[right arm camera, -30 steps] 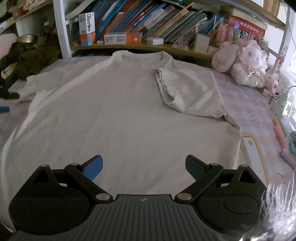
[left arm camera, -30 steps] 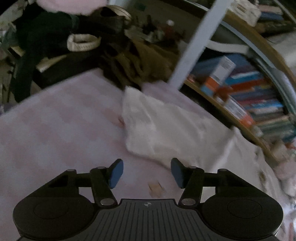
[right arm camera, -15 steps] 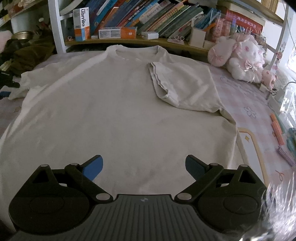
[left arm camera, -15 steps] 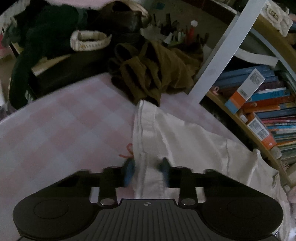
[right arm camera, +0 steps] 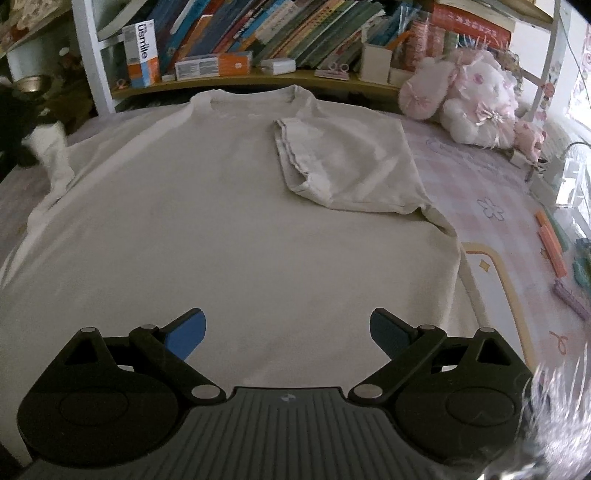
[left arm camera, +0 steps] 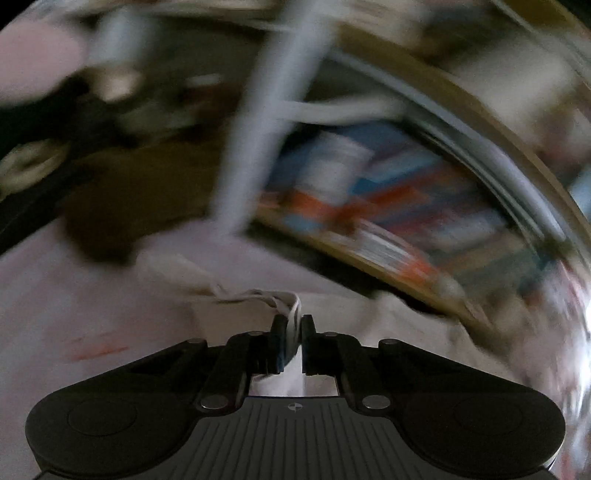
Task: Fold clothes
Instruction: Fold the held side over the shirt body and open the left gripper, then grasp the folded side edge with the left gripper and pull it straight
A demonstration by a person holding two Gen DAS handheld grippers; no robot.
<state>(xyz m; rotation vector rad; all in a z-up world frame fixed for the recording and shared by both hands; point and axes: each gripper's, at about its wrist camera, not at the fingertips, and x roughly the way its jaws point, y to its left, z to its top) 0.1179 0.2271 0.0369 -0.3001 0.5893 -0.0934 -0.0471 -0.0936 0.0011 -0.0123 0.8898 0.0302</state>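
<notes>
T-shirt (right arm camera: 207, 236): matt off-white cloth, soft weave, stitched hem at sleeve (right arm camera: 288, 155). Bed cover (right arm camera: 491, 206): matt printed cloth, pink check. Grippers (right arm camera: 286, 328): matt black plastic bodies w/ ribbed grey panel, bright metal pivot pins, smooth blue pads (right arm camera: 186, 332). Shelf board (right arm camera: 258, 75): wood, semi-gloss. Books (right arm camera: 295, 33): glossy paper spines. Plush toy (right arm camera: 469, 103): fluffy fabric.

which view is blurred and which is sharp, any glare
Left wrist view: dim, background heavily motion-smeared; only the left gripper, closing on the shirt's sleeve hem, is crisp. Right wrist view: sharp, evenly lit shirt; bright streaky smear at the lower right corner.
</notes>
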